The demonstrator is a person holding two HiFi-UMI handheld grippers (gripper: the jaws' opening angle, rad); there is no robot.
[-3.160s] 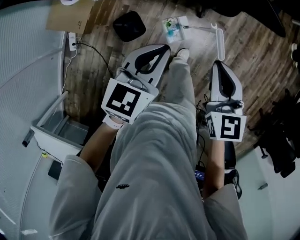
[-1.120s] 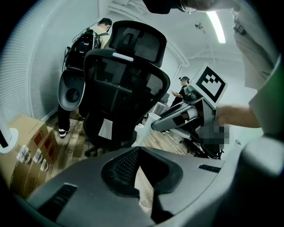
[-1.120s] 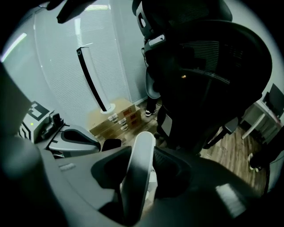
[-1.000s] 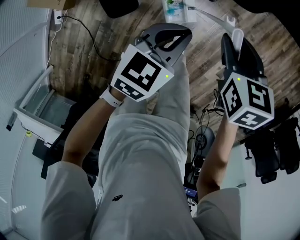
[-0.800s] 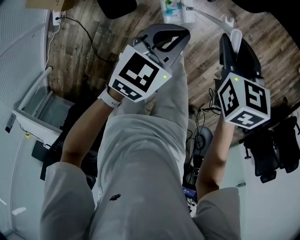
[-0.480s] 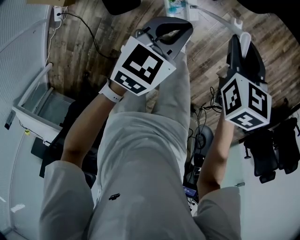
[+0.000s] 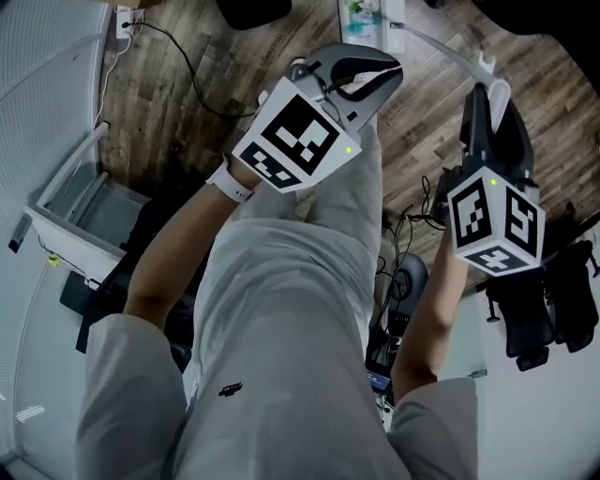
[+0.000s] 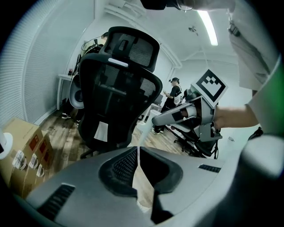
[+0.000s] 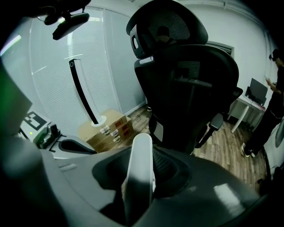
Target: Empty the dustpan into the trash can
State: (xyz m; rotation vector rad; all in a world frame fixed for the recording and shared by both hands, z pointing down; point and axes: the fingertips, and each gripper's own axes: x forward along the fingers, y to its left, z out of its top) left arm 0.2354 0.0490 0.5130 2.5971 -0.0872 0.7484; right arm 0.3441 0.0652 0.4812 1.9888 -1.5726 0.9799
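Head view: my left gripper (image 7: 382, 73) hung above my leg. My right gripper (image 7: 486, 105) held the dustpan handle (image 7: 448, 44), with the dustpan (image 7: 368, 19) at its far end, seen against the wooden floor (image 7: 187, 103)

Left gripper view: jaws fully together, empty, office chair (image 8: 117, 88) beyond

Right gripper view: jaws, just closing, pinched the handle

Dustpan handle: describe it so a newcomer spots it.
In the head view, find the wood floor at top right, then the right gripper. Its jaws have just been closing on the dustpan handle, the only white bar against that black gripper.
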